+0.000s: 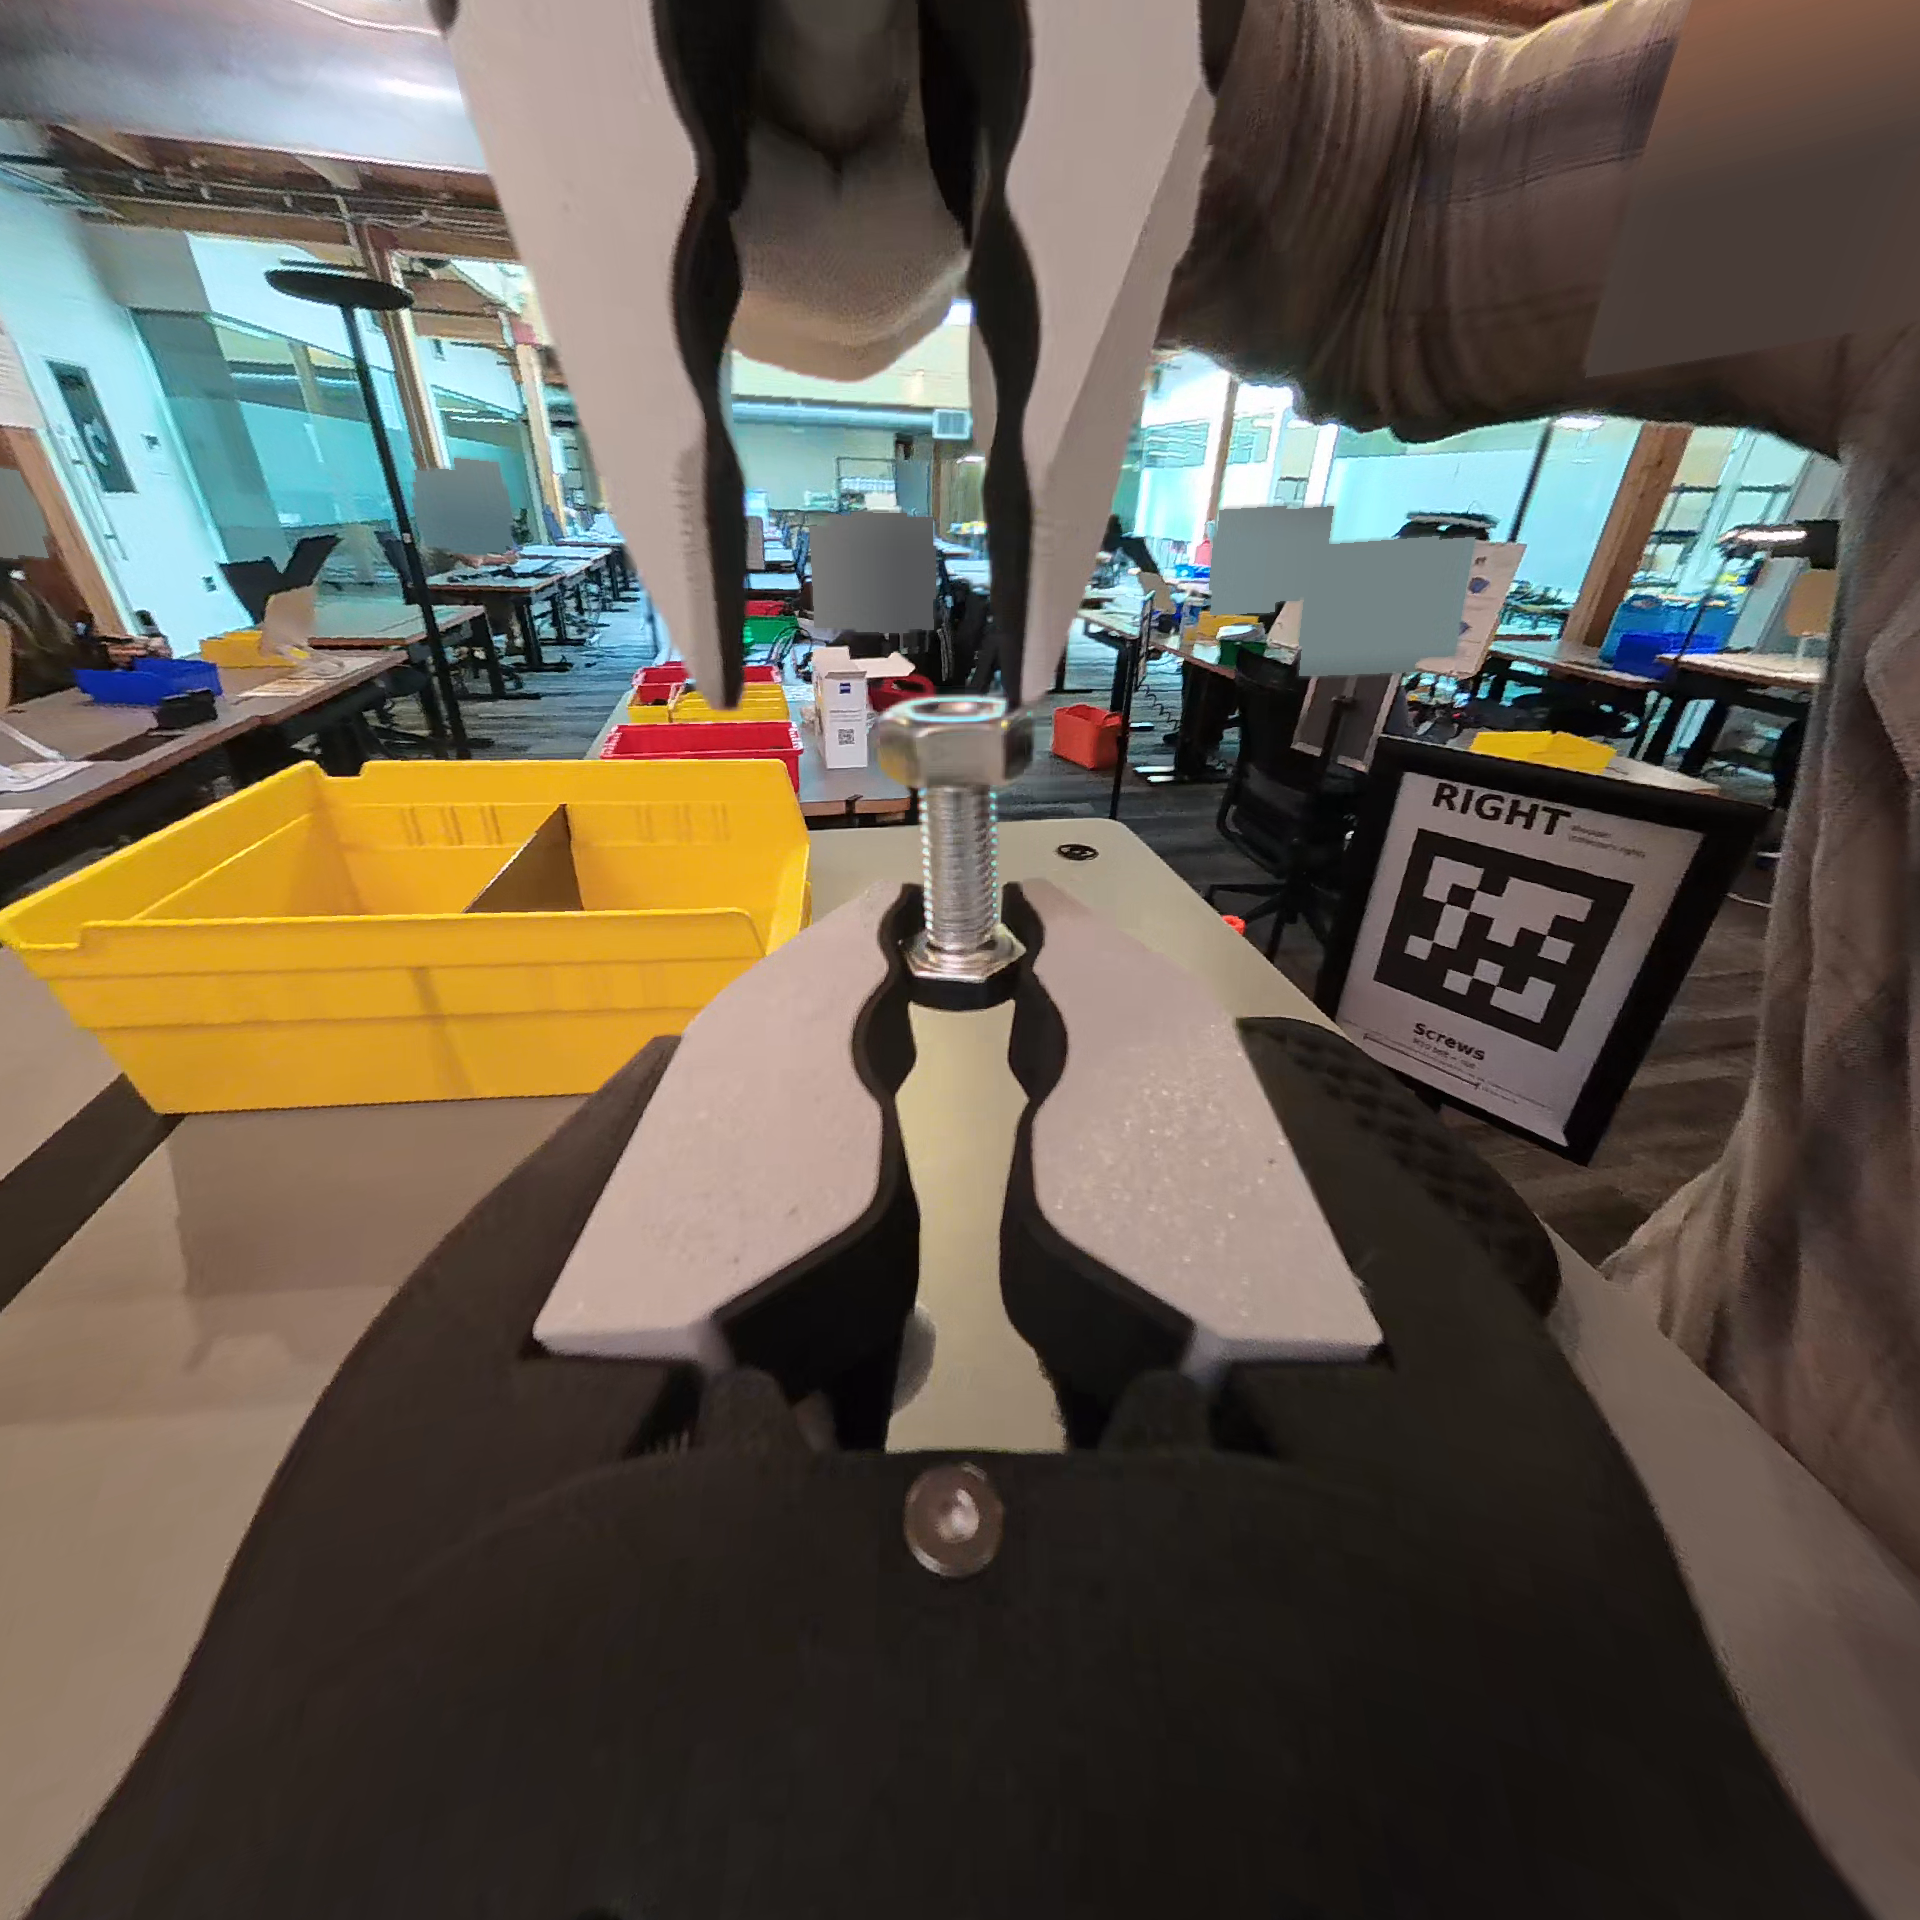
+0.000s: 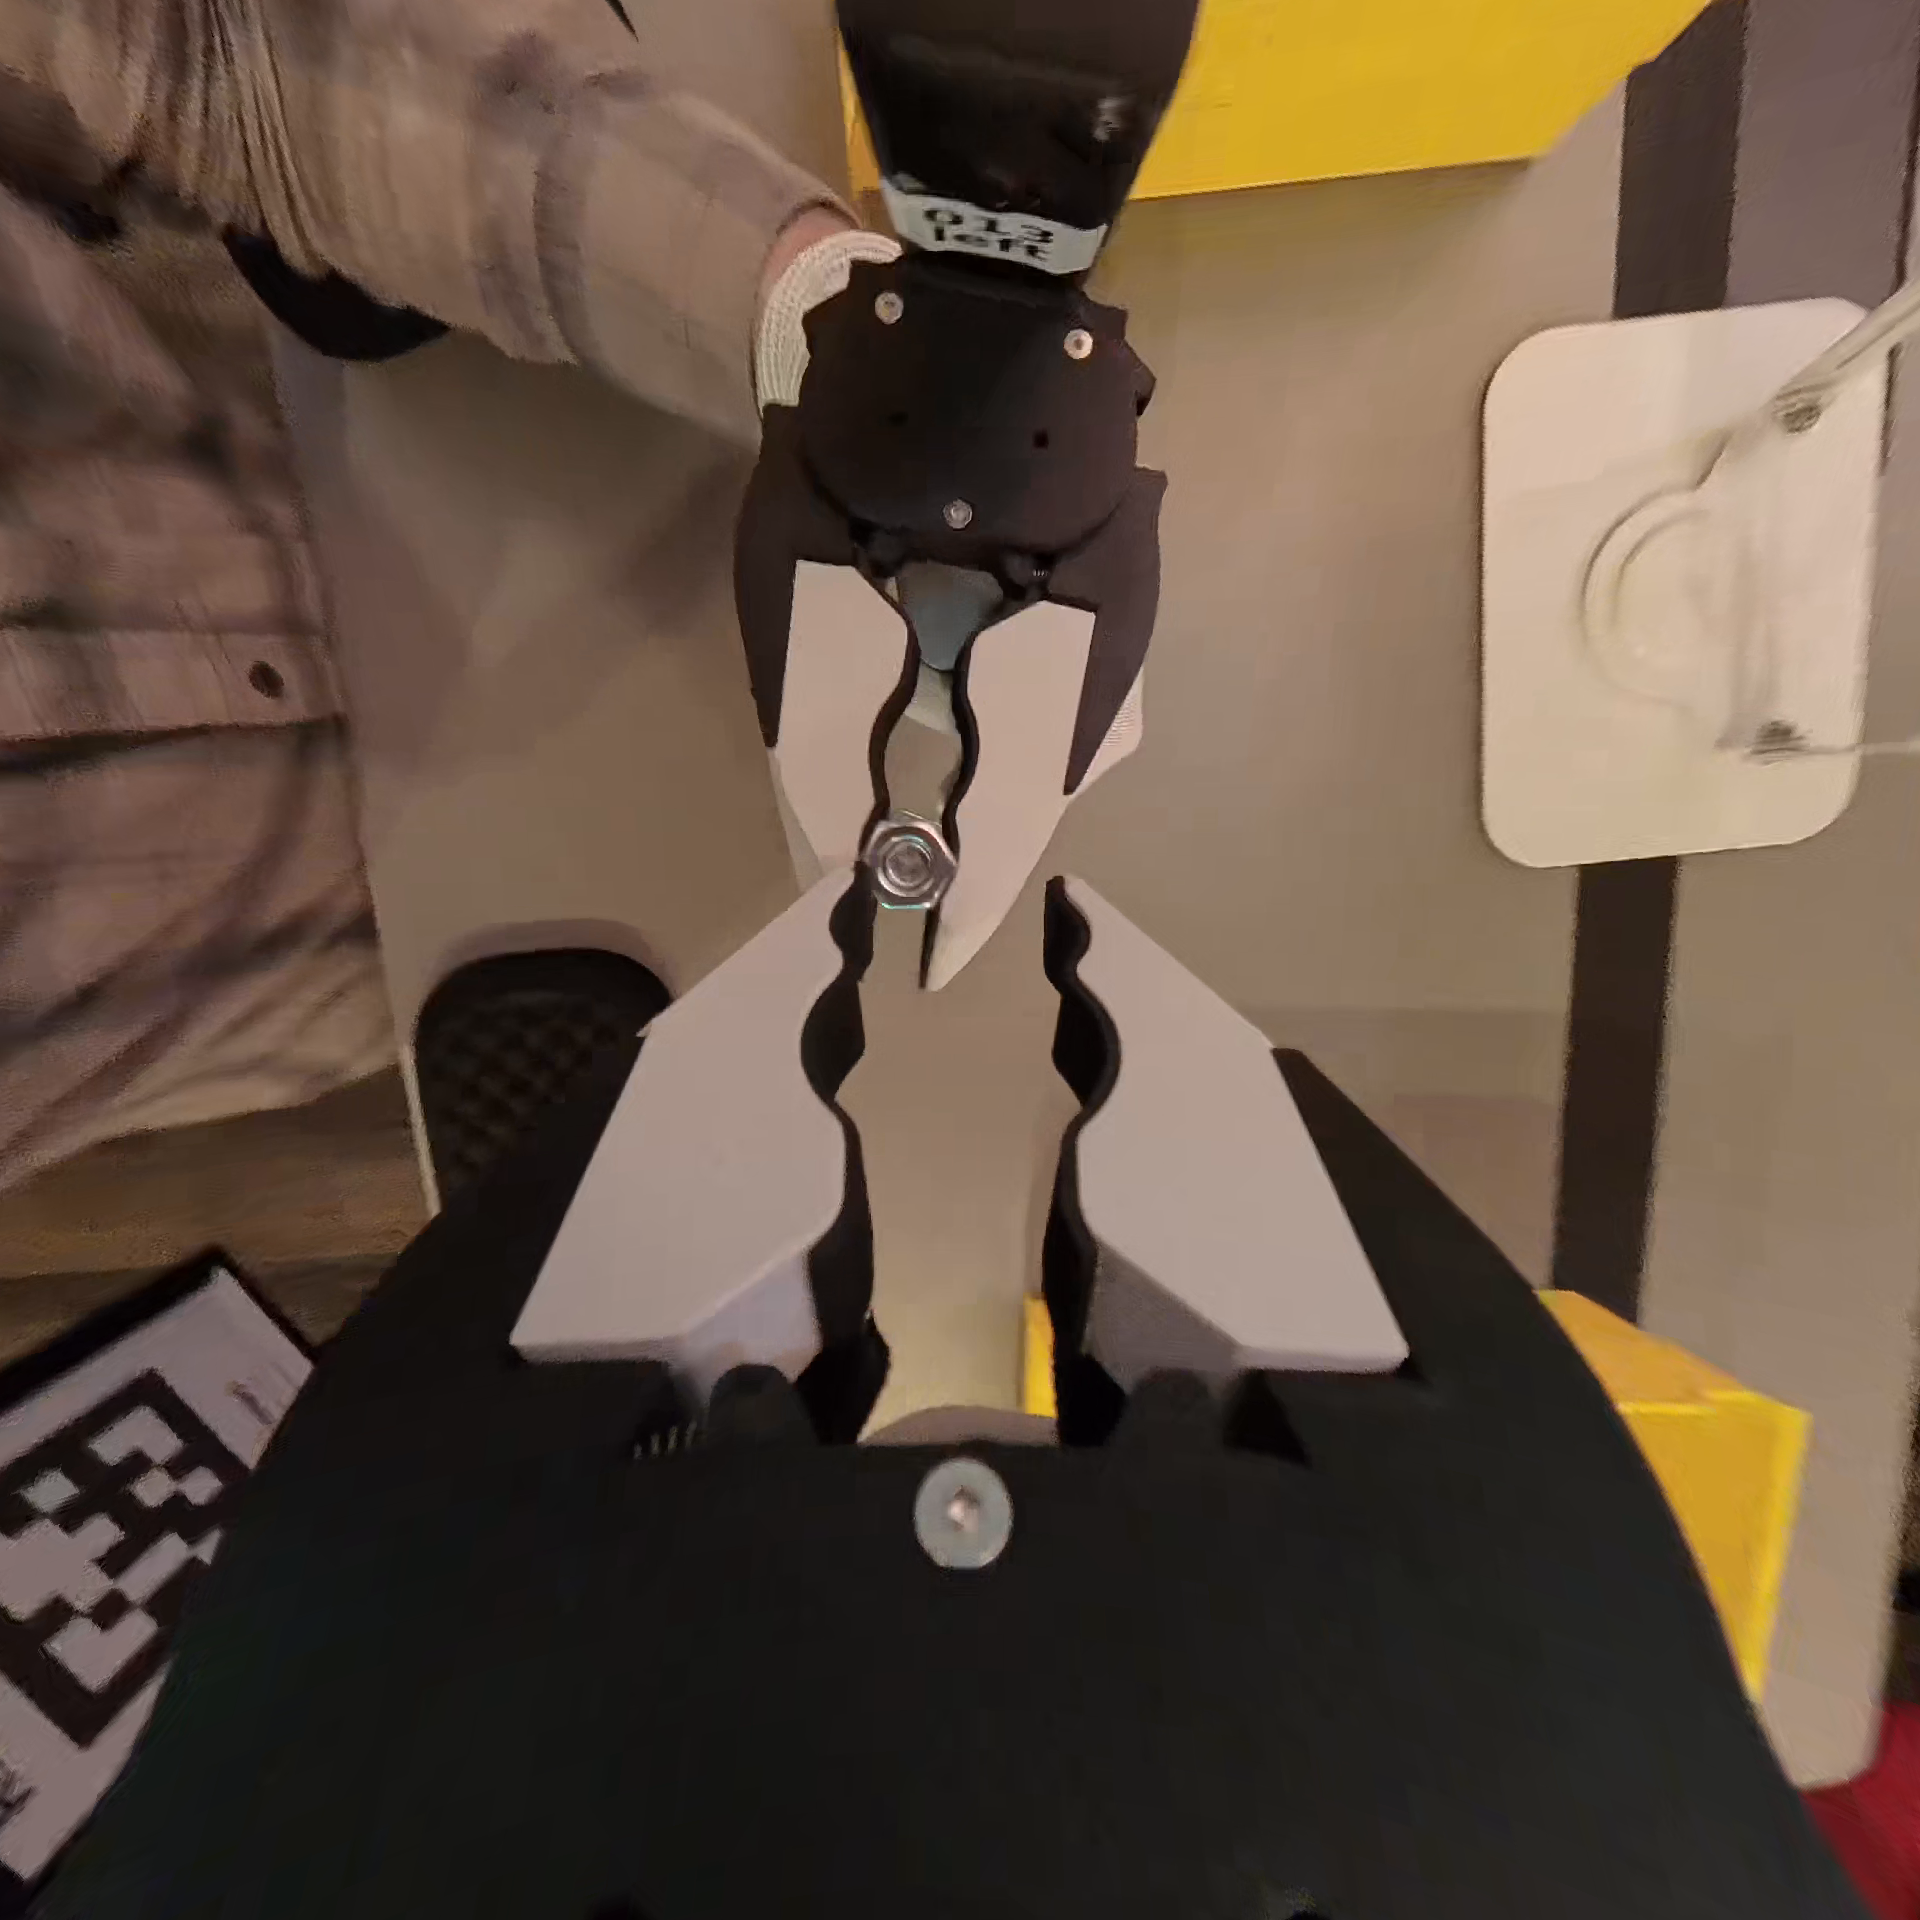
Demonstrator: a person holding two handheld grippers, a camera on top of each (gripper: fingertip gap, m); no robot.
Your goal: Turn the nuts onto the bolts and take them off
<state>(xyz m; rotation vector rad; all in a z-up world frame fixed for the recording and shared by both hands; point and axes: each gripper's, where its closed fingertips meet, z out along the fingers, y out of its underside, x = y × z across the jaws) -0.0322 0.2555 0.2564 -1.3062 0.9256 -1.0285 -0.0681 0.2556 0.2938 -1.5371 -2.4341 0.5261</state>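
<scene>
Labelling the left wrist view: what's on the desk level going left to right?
yellow bin → bolt, standing upright with the left gripper shut on its head, a nut at its top and the right gripper open above it → framed marker sign

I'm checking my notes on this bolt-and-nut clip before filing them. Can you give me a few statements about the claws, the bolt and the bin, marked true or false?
1. The left claw is shut on the bolt, which stands upright. True.
2. The right claw is clamped tight on the nut. False: it is open, and only one fingertip is at the nut.
3. The nut sits at the top end of the bolt. True.
4. The yellow bin is full of bolts. False: the compartments in view look empty.
5. A framed marker sign lies inside the bin. False: it stands apart, on the other side.
</scene>
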